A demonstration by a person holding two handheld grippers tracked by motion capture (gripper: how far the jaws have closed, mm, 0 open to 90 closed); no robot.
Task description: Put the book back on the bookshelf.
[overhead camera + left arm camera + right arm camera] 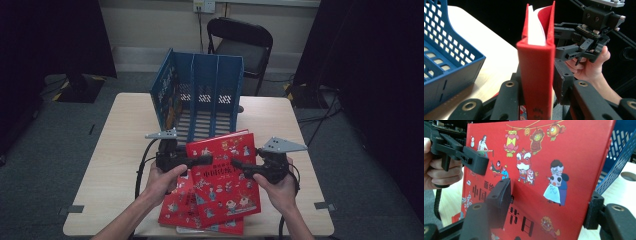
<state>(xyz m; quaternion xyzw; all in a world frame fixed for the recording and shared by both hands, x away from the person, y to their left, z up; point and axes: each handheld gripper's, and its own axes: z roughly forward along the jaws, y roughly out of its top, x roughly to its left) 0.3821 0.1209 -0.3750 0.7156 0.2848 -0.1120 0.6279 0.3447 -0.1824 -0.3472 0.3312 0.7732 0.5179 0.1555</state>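
A red picture book with cartoon figures on its cover is lifted, tilted, above a stack of similar red books. My left gripper is shut on its left edge. In the left gripper view the book's spine stands upright between the jaws of the left gripper, white pages showing on top. My right gripper is shut on the book's right edge. In the right gripper view the cover slants across the right gripper, one pad on the cover, the other at its far edge.
A blue slotted file rack stands at the back of the wooden table, just behind the book, and it also appears as the blue rack in both gripper views. A black folding chair stands beyond the table.
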